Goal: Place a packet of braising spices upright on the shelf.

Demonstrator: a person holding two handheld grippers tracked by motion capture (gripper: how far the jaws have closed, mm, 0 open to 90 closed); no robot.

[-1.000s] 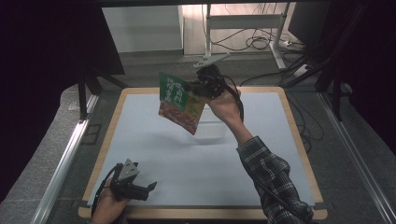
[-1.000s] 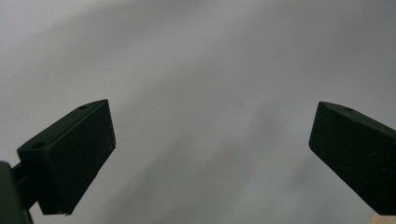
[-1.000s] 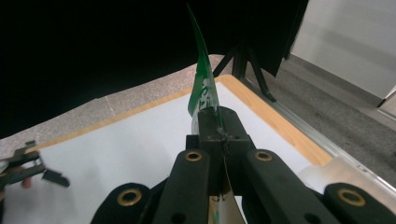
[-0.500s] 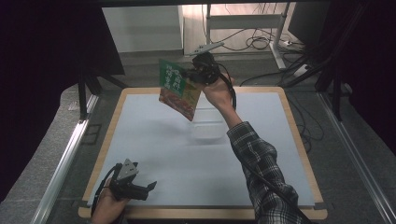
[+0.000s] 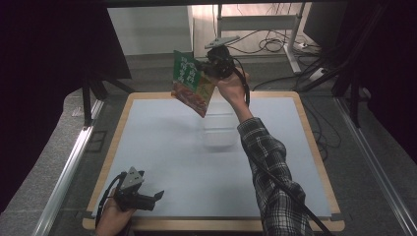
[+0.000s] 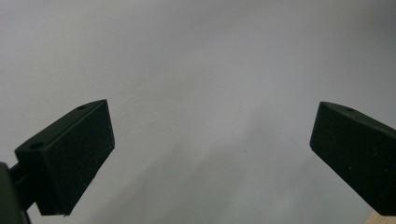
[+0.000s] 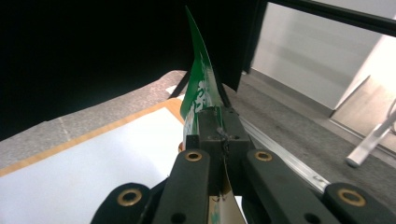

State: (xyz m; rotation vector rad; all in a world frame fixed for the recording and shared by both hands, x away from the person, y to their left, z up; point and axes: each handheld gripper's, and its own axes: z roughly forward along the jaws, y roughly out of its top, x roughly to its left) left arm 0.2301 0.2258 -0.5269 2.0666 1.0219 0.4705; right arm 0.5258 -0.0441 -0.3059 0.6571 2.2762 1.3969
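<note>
A white table top (image 5: pixel 162 147) with a wooden rim took up most of the scene. A clear plastic tub (image 5: pixel 219 129) stood on the table, a little beyond the middle. A person's right arm in a checked sleeve (image 5: pixel 273 172) reached out from the near edge towards the far side. Above the far edge of the table, the right gripper (image 5: pixel 205 70) held a green and orange snack packet (image 5: pixel 190 83) in the air, jaws clamped tight on it. At the near left corner, the left gripper (image 5: pixel 158 196) rested low over the table, jaws spread wide with nothing between them.
</note>
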